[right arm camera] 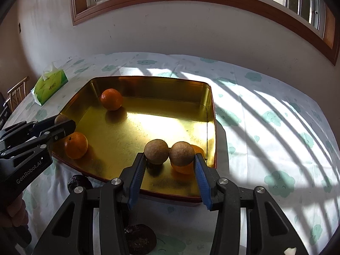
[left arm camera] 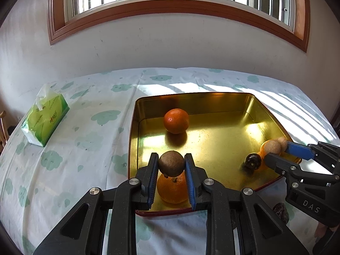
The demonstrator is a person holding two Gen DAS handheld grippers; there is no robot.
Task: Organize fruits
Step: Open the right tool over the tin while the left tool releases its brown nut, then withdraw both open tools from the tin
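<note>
A shallow gold tin tray [left arm camera: 212, 140] with a dark red outer rim is set on a table [left arm camera: 85, 148] covered by a white cloth printed with pale green clouds. Three oranges are held in it: one orange [left arm camera: 176, 120] lies well ahead of the left hand-held gripper [left arm camera: 171, 165], a second orange [left arm camera: 172, 189] lies directly beneath that gripper's fingers, and a third orange [right arm camera: 187, 165] is partly hidden below the right hand-held gripper [right arm camera: 170, 155]. A small dark fruit [left arm camera: 252, 161] is seen in the tray just beside the right gripper's fingers in the left wrist view.

The left hand-held gripper is closed narrowly on a single round brown fruit [left arm camera: 171, 163], which is pressed between the two blue pads and carried above the tray's near edge. The right hand-held gripper is spread wider, and two brown fruits [right arm camera: 170, 154] are clamped side by side between its pads, touching each other, over the tray's corner nearest to it.

A dark wrinkled fruit [right arm camera: 79, 181] is left on the cloth outside the tray, to the left of the right gripper, and another dark object [right arm camera: 140, 239] lies beneath that gripper. A green tissue pack [left arm camera: 45, 120] stands far to the left of the left gripper.
</note>
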